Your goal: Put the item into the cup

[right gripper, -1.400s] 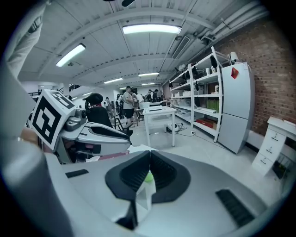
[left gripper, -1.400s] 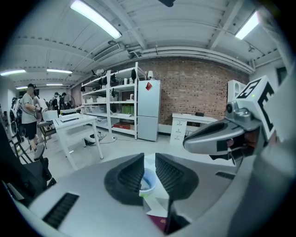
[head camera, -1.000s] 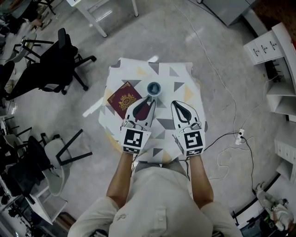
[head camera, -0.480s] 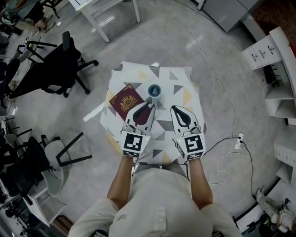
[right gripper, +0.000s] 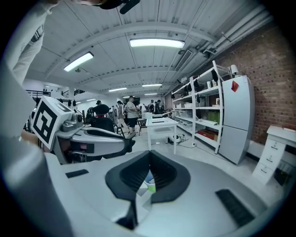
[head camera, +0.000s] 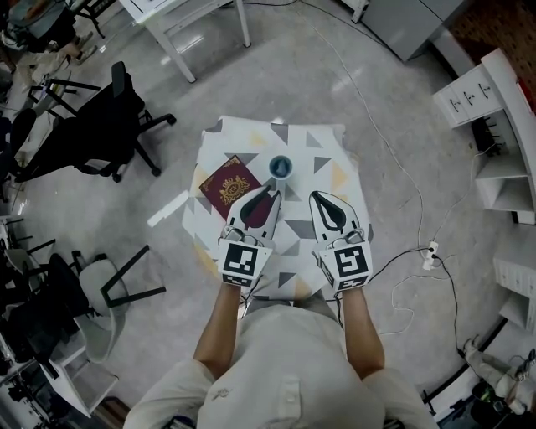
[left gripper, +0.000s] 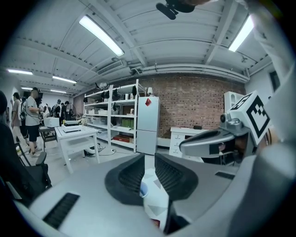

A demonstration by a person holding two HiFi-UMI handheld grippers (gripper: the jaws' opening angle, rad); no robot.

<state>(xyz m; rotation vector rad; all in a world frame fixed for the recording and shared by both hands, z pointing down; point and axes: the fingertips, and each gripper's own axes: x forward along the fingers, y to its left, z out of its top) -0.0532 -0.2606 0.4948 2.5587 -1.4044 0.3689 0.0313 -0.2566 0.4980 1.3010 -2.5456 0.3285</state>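
A blue-rimmed cup (head camera: 280, 166) stands near the far middle of a small table (head camera: 327, 147) with a triangle-patterned cloth. To its left lies a dark red booklet with a gold crest (head camera: 226, 186). My left gripper (head camera: 270, 196) hovers just short of the cup, over the booklet's right edge, its jaws a narrow gap apart with nothing between them. Through that gap the cup (left gripper: 143, 189) shows in the left gripper view. My right gripper (head camera: 323, 198) sits to the right, shut and empty. Past its closed tips, the cup (right gripper: 149, 183) is partly visible.
Black office chairs (head camera: 92, 126) stand left of the table, and a white desk (head camera: 180, 25) is beyond it. White shelving (head camera: 494, 117) lines the right side. A cable and power strip (head camera: 431, 251) lie on the floor at the right.
The head view has shifted slightly. Both grippers stay in about the same place over the table; nothing was taken hold of or let go.
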